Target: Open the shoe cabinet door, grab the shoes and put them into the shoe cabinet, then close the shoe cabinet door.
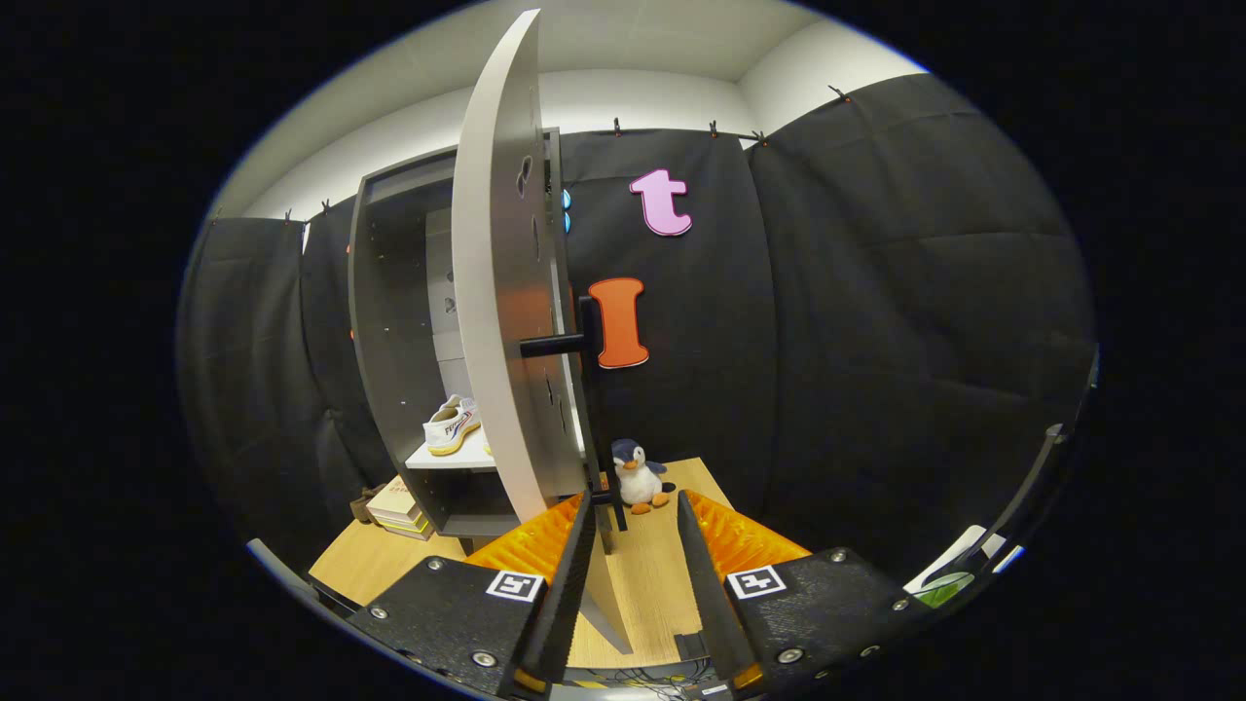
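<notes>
A: The shoe sits on the shelf inside the shoe cabinet, near the shelf's front edge, toe pointing out. So I'd judge the closing step is what's left

B: Agreed. The door stands swung out, seen nearly edge-on, its lower edge passing just inside the left finger. The gripper is parted fairly wide and holds nothing; the fingers press on no part of the door

A: Where's the handle?

B: The dark handle sticks out from the door's outer face, well above the fingers. I'd either take that or push flat on the outer face with the left finger, steadily, following the hinge arc

A: Anything in the way?

B: A toy penguin stands on the wooden floor board just beyond the fingers, beside the door's foot, and books lie by the cabinet's left lower corner. The penguin seems outside the swing, though I can't be sure
</notes>
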The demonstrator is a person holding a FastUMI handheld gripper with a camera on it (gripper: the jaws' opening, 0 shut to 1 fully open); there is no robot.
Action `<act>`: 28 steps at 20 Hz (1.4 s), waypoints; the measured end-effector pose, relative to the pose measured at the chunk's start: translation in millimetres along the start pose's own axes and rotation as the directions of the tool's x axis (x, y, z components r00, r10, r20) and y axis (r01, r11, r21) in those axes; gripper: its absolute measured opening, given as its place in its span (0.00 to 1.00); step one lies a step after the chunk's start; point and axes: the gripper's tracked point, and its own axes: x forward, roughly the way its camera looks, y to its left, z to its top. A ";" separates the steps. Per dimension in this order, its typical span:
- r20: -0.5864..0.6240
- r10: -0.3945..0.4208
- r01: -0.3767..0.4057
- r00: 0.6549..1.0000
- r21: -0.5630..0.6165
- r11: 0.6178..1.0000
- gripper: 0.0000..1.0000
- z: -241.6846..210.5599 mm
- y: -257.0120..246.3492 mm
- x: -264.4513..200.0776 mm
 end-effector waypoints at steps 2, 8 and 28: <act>0.003 0.023 -0.023 1.000 0.011 1.000 0.54 -0.2 5.6 0.1; 0.015 0.093 -0.093 0.996 -0.002 0.996 0.52 -4.2 30.9 0.5; -0.027 0.423 -0.423 0.906 -0.026 0.906 0.59 -20.3 135.3 18.4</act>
